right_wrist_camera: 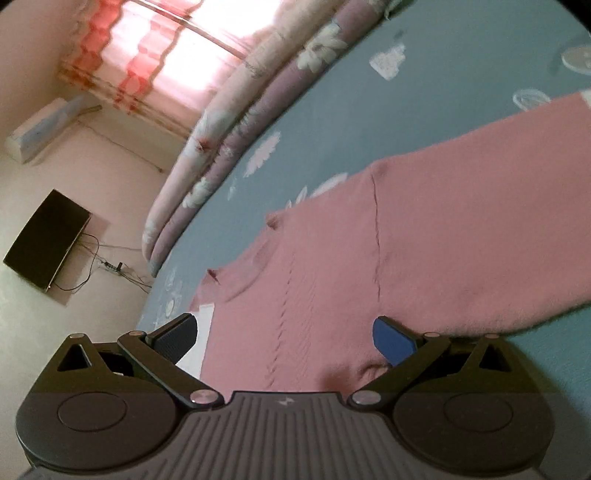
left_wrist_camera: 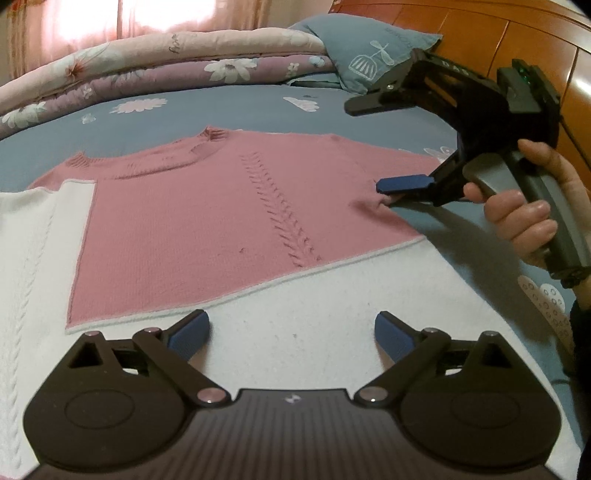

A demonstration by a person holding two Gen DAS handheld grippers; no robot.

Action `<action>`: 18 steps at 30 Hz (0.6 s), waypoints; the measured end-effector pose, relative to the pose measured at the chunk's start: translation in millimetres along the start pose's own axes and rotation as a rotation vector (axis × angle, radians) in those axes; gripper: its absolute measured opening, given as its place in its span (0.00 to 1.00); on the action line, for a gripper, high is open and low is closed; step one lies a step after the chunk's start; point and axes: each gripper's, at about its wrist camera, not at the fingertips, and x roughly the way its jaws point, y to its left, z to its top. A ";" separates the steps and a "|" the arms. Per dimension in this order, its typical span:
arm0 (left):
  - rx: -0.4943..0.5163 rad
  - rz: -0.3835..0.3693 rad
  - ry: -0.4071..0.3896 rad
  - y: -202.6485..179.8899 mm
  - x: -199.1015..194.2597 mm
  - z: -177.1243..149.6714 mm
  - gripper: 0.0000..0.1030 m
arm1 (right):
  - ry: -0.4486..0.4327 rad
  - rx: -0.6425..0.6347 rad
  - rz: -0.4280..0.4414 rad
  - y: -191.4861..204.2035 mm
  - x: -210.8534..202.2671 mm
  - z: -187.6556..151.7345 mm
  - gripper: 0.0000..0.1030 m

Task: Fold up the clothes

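1. Left gripper (left_wrist_camera: 291,334) is hovering low over the white hem band, jaws spread, holding nothing.
2. Sweater (left_wrist_camera: 229,206) is lying flat on the bed (left_wrist_camera: 229,107), pink body, white band nearest the camera, collar (left_wrist_camera: 212,134) at 12 o'clock, a white panel at 9 o'clock.
3. Right gripper (left_wrist_camera: 391,192) is coming in from 3 o'clock at the sweater's right side edge. In its own view the jaws are spread, one blue pad (right_wrist_camera: 391,338) sitting over the pink knit, which is bunching a little just under it. Not pinching yet, as far as I can tell.
4. Judging the step: the right side is getting picked up for a fold toward the centre cable line (left_wrist_camera: 280,218). Doing it well means closing on the edge only, both layers, then lifting low and carrying straight across so the knit is not stretching.
5. Left gripper would be helping most by pinning or gripping the hem on the same side, keeping the fold line straight.
6. Edges: quilt (left_wrist_camera: 147,74) is stacking up at 11 o'clock, pillow (left_wrist_camera: 369,51) at 1 o'clock, headboard (left_wrist_camera: 480,33) behind it.
7. Room: bare sheet is showing beyond the collar and at 3 o'clock under the hand (left_wrist_camera: 524,218), enough for a sideways fold.
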 end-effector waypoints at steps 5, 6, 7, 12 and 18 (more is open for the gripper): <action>-0.003 -0.003 -0.008 0.3 -0.1 -1.0 0.94 | 0.022 -0.059 -0.051 7.9 8.2 -6.8 1.00; -0.005 -0.003 -0.008 0.3 -0.3 -0.8 0.94 | 0.022 -0.064 -0.055 10.3 6.3 -6.8 1.00; -0.013 -0.003 -0.005 0.5 -1.1 0.0 0.94 | 0.023 -0.069 -0.058 12.8 4.3 -6.8 1.00; -0.111 -0.024 -0.033 11.4 -15.2 7.8 0.94 | 0.015 -0.105 -0.091 21.0 -4.9 -7.2 1.00; -0.235 -0.050 0.008 23.5 -14.6 3.9 0.94 | 0.004 -0.130 -0.117 37.0 -32.2 -8.9 1.00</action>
